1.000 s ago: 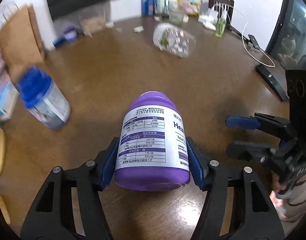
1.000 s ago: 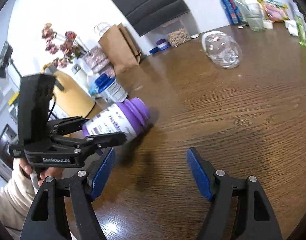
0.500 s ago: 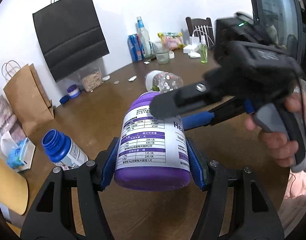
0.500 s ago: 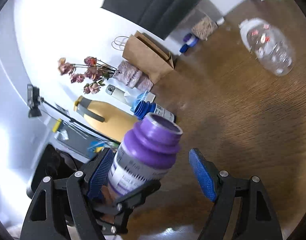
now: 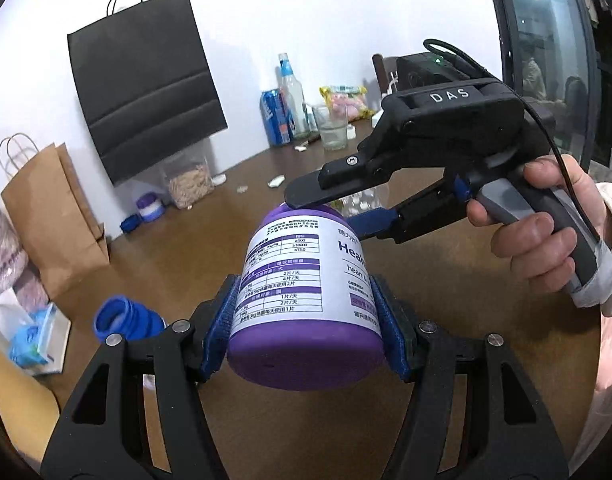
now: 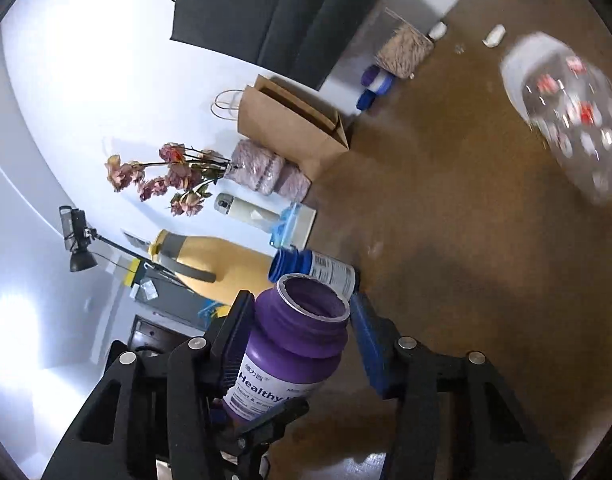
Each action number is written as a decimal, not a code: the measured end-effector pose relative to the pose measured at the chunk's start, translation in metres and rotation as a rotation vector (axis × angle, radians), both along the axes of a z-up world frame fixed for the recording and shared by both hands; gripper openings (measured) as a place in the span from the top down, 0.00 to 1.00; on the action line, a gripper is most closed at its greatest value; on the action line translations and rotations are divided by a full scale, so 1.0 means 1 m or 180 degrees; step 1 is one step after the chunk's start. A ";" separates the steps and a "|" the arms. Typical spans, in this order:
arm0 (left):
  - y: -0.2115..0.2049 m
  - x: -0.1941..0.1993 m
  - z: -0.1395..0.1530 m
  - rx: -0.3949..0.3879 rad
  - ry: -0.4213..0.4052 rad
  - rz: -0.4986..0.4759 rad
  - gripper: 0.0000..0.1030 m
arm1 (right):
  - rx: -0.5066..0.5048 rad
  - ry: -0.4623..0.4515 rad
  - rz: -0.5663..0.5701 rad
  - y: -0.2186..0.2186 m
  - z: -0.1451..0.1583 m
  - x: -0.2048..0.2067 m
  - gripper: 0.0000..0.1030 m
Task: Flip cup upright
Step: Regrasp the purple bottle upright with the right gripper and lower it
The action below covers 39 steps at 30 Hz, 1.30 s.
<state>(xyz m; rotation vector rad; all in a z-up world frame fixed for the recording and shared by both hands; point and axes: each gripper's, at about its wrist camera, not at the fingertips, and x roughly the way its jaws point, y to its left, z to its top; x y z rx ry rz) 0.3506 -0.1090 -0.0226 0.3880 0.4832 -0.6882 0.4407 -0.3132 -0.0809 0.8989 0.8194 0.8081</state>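
Purple bottle, left wrist view: clamped at its lower body between the blue pads of the left gripper and held above the brown table, where a second ago it was carried low with the other tool well off to the side. Right wrist view: right gripper now straddles the bottle's open neck, fingers spread and not quite gripping, whereas half a second ago it only neared; a handover for the turn upright looks imminent.

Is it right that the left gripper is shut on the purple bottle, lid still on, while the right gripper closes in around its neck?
One error: the purple bottle has no lid; the right wrist view shows its open mouth. The left gripper does clamp it, and the right gripper brackets its neck.
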 end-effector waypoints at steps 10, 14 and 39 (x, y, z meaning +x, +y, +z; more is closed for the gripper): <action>-0.002 0.041 -0.009 0.0046 0.0283 0.0057 0.28 | -0.1196 -0.0841 -0.0378 0.014 0.053 -0.003 0.48; 0.005 0.055 -0.001 0.0133 0.0128 0.0242 0.23 | -0.2111 -0.1363 -0.0669 0.032 0.082 -0.015 0.48; 0.029 0.090 0.019 -0.0428 0.0040 0.0987 0.02 | -0.2902 -0.1302 -0.0633 0.066 0.064 0.020 0.48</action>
